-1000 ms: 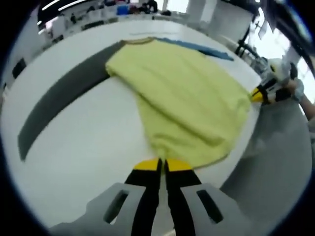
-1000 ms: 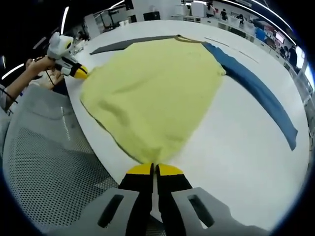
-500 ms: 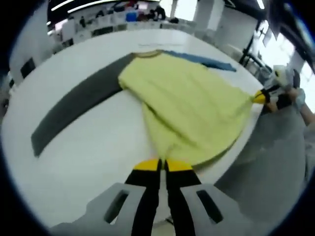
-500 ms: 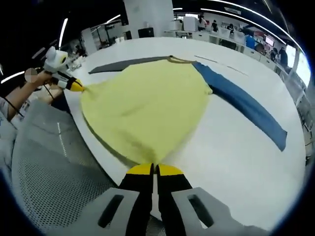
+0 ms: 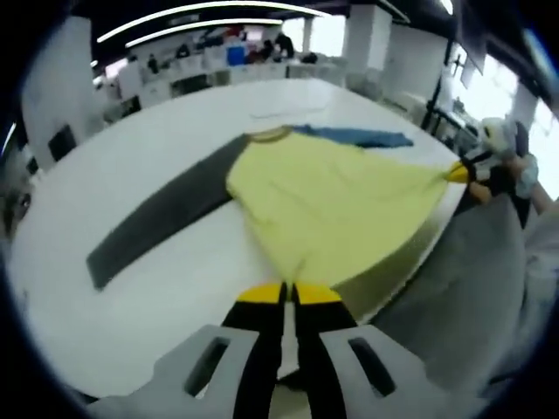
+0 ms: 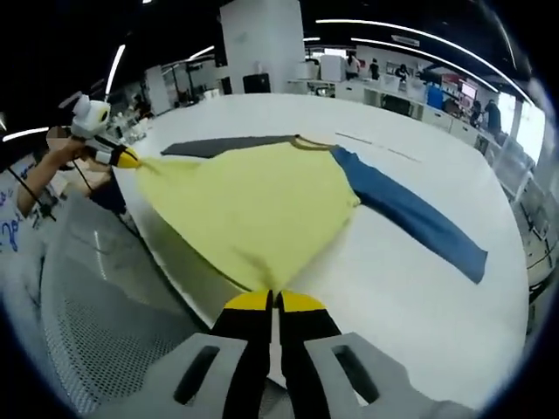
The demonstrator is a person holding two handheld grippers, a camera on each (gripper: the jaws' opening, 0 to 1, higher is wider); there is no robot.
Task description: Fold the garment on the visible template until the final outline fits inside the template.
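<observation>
We grip the hem of the yellow cotton shirt with one grey and one blue sleeve, left tongs and right tongs both clenched on it. Low in both frames the hem hangs past the white surface edge. Pulling further could drag it off.

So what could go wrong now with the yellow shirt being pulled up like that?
1. The left gripper and right gripper each pinch a corner of the yellow shirt's hem, lifted off the white table. If a corner slips out, the shirt might flop down crooked.
2. The hem hangs past the table edge near the mesh chair, so it could sag off or snag there.
3. Pulling harder may drag the blue sleeve and grey sleeve out of place.
</observation>
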